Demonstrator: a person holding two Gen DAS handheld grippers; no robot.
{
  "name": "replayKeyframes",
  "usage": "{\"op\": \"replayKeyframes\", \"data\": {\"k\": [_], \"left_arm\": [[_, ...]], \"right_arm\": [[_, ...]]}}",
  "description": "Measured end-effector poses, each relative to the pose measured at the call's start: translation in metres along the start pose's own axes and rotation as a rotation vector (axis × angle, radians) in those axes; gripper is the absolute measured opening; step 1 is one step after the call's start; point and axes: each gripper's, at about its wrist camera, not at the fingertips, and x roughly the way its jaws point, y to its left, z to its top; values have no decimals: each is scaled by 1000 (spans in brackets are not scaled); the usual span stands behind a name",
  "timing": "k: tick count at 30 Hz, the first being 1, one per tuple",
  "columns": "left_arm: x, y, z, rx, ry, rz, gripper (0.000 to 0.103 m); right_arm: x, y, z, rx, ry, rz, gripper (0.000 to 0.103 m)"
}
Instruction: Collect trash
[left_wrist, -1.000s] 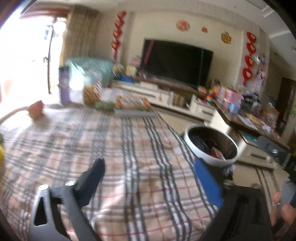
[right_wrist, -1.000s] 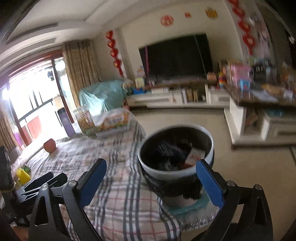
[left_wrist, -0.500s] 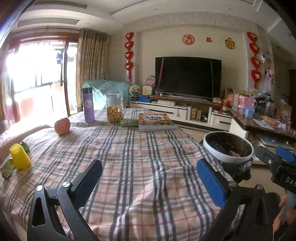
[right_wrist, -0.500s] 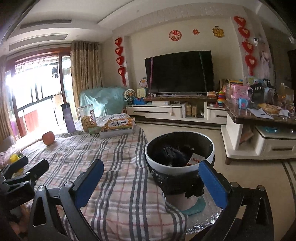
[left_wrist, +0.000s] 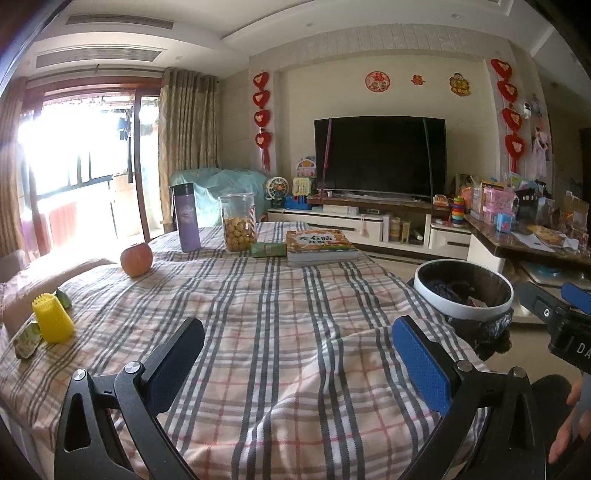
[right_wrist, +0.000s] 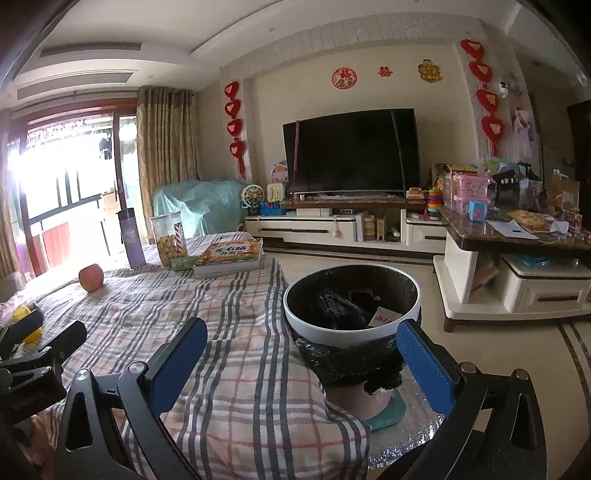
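Apparently between pickups: left gripper (left_wrist: 297, 341) and right gripper (right_wrist: 301, 345) hover spread, empty; green wrappers (left_wrist: 27, 334) at the tablecloth's (left_wrist: 280, 295) left edge need reaching, bin (right_wrist: 352, 299) beside the right edge

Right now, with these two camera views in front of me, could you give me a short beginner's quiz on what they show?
1. True or false: the left claw is clamped on a piece of trash.
2. Which item stands nearest the purple bottle? A) the cookie jar B) the yellow cup C) the trash bin
3. Fill in: the bin is lined with a ____ bag.

Key
1. False: both the left claw and the right claw are open and hold nothing.
2. A
3. black
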Motion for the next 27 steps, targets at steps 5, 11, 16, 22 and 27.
{"op": "replayKeyframes", "data": {"k": [5,11,16,22,27], "left_arm": [[-1,3,-2,-4,-13,-11,102],[-3,7,-4,-2,-20,-14,102],[-5,7,-5,0,-32,-12,102],[-4,9,-6,-1,-34,-20,102],[-3,11,-6,-5,-27,-29,102]], "right_arm": [[-3,-2,1,10,-4,0,103],[-8,-2,2,19,-20,7,103],[-10,0,2,17,-22,14,103],[-10,1,2,19,-24,17,103],[-11,1,2,20,-24,17,103]]}}
